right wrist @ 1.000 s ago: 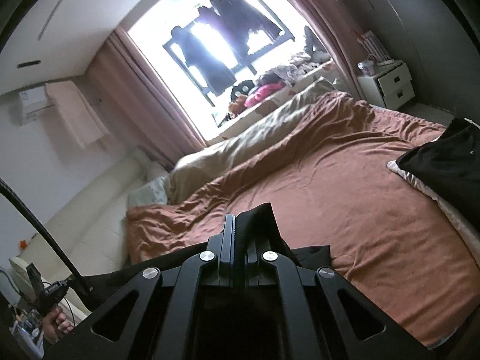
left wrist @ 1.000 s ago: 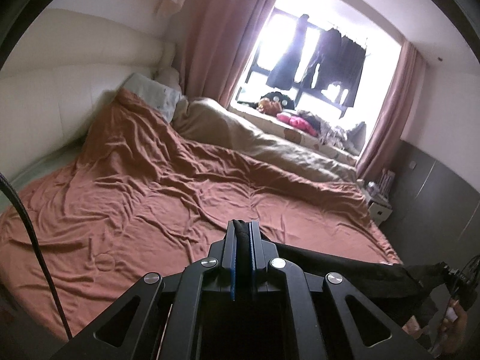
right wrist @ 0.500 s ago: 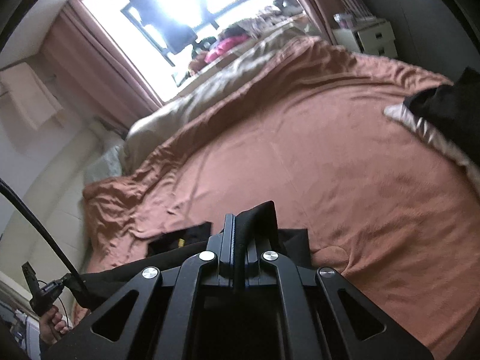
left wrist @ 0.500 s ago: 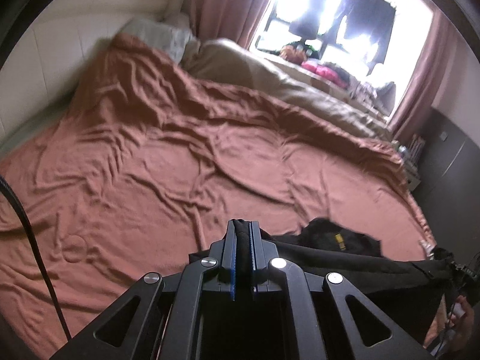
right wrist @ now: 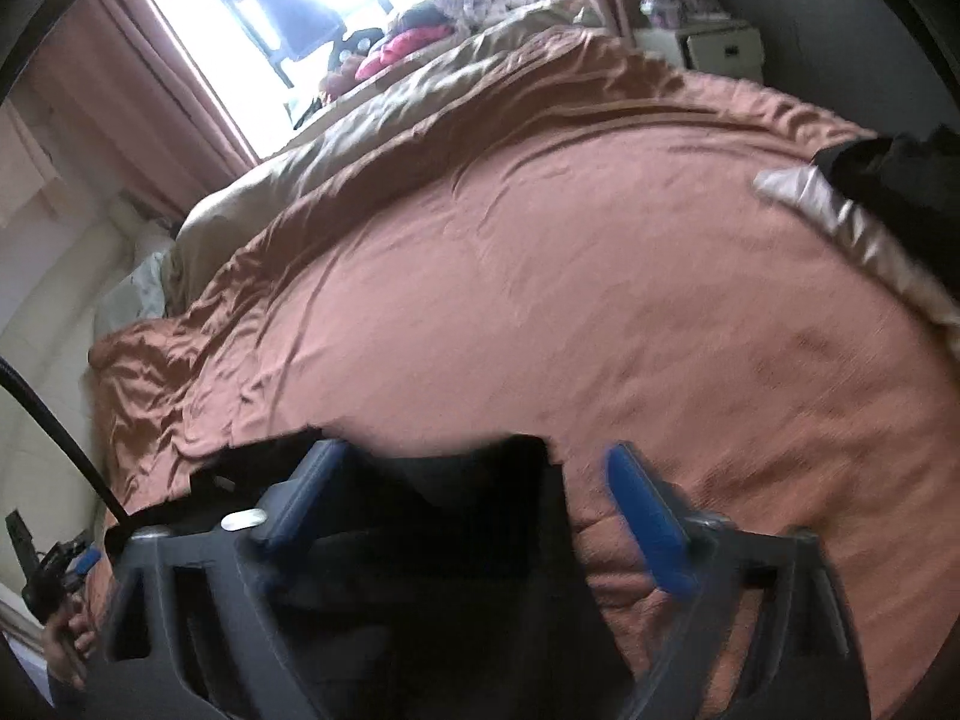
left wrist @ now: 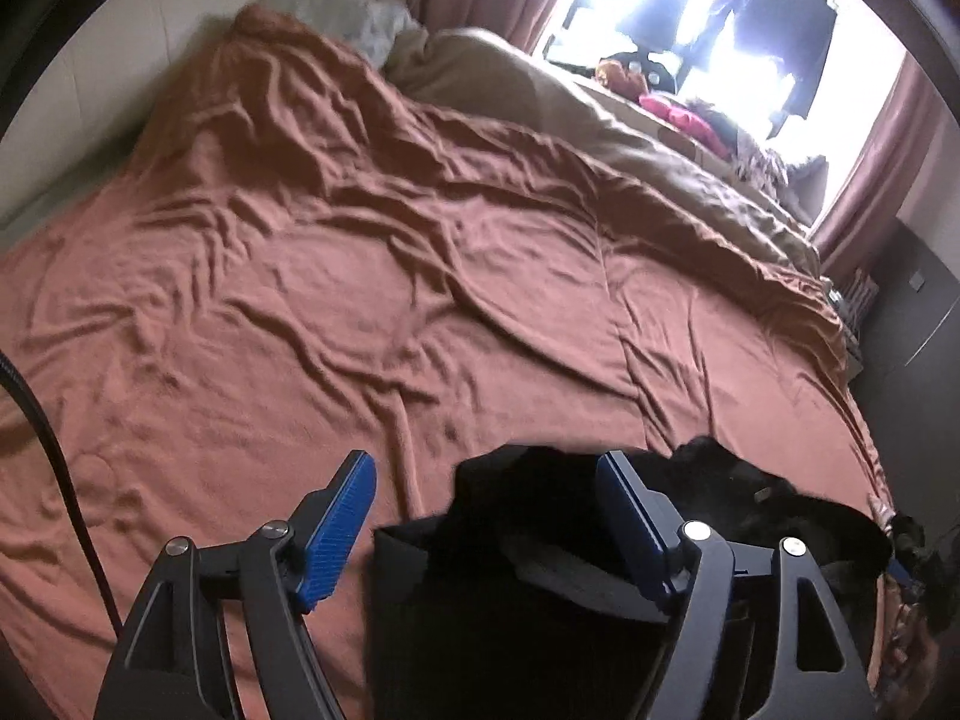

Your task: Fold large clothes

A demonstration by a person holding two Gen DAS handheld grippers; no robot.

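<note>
A black garment (left wrist: 510,588) lies on the rust-brown bedspread (left wrist: 372,276) at the bed's near edge. My left gripper (left wrist: 486,480) hangs just above its near corner, jaws opening, blue pads wide apart and off the cloth. In the right wrist view the same black garment (right wrist: 480,516) sits between the blue pads of my right gripper (right wrist: 474,480), whose jaws are opening too; neither pad presses on the fabric. The garment's far end and the other gripper (left wrist: 906,546) show at the right of the left wrist view.
A beige duvet (left wrist: 606,120) is bunched along the window side of the bed. A pillow (left wrist: 348,12) lies at the headboard. Another black garment on pale cloth (right wrist: 888,180) sits at the bed's right edge. A white nightstand (right wrist: 714,48) stands beyond.
Both grippers came down toward the bed with the black garment, then let go: their jaws, shut on the cloth before, now stand wide. The garment now rests on the bedspread.
</note>
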